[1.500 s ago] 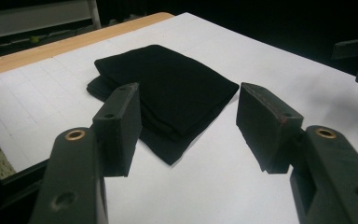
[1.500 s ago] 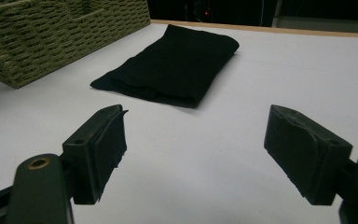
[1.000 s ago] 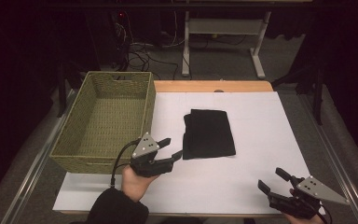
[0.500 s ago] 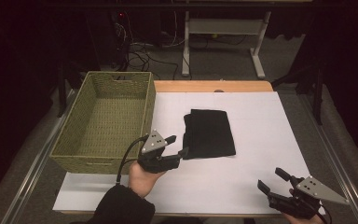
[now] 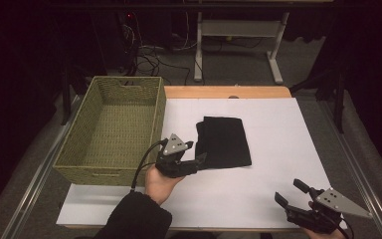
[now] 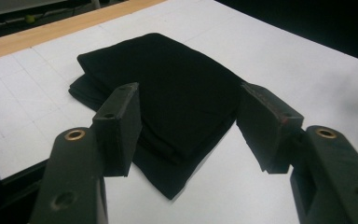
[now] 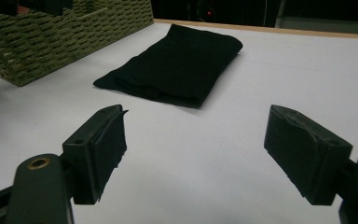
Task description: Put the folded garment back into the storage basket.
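Note:
A folded black cloth [image 5: 224, 142] lies flat near the middle of the white table sheet [image 5: 278, 124]. My left gripper [image 5: 195, 152] hovers at the cloth's near-left corner, jaws open. In the left gripper view the cloth [image 6: 168, 93] lies between and beyond the gripper [image 6: 189, 123], and the pads do not press on it. My right gripper [image 5: 289, 191] rests near the table's front right, open and holding nothing. In the right gripper view its jaws [image 7: 193, 149] stand wide apart, with the cloth [image 7: 175, 63] well ahead.
A woven green basket [image 5: 114, 129] stands at the left of the table, with nothing visible inside; its corner [image 7: 51, 37] appears in the right gripper view. A wooden edge [image 5: 229, 92] runs along the table's far side. Beyond it are desk legs and cables.
My left gripper has moved forward and to the right, up to the cloth's near-left corner. The right gripper has stayed in place.

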`<action>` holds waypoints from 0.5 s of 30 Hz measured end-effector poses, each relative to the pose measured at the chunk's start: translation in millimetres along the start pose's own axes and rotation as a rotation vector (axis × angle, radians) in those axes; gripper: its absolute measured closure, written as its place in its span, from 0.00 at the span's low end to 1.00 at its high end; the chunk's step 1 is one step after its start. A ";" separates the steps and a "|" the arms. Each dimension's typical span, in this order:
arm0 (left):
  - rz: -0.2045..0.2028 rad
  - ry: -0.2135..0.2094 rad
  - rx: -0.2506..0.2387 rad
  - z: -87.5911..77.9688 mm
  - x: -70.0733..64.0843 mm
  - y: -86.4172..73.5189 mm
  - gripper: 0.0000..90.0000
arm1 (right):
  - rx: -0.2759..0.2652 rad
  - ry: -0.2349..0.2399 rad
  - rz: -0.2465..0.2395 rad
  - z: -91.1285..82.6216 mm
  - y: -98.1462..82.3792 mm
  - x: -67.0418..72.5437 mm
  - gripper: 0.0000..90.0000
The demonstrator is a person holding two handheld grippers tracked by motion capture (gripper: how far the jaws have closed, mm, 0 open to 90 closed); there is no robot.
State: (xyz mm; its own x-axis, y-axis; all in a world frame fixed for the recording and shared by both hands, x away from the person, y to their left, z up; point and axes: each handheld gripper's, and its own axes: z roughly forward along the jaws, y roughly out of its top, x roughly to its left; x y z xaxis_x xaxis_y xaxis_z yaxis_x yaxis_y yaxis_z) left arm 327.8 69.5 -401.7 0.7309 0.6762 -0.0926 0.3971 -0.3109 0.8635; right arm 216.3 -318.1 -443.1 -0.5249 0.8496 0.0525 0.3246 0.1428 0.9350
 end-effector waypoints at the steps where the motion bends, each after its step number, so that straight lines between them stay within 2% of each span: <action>1: -0.001 0.001 0.003 1.2 0.3 0.7 0.42 | 0.000 0.000 0.000 0.0 0.0 0.0 0.24; 4: -0.009 0.008 0.021 6.7 2.2 3.9 0.42 | 0.000 0.002 -0.001 0.0 0.0 0.0 0.24; 6: -0.024 0.012 0.039 10.6 3.9 5.7 0.36 | 0.000 0.002 -0.002 0.1 0.0 0.1 0.24; 9: -0.032 0.035 0.063 16.0 6.6 6.5 0.36 | 0.001 0.004 -0.001 0.2 0.1 0.2 0.24; 15: -0.064 0.047 0.109 24.2 13.7 9.3 0.36 | 0.001 0.005 0.000 0.3 0.1 0.5 0.24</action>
State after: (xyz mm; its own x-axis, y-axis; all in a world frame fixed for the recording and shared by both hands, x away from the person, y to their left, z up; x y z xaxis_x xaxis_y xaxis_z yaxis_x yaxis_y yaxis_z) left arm 354.9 59.7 -407.0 0.6761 0.7268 -0.1206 0.5023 -0.3350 0.7971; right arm 216.4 -317.5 -443.1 -0.5291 0.8468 0.0543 0.3250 0.1432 0.9348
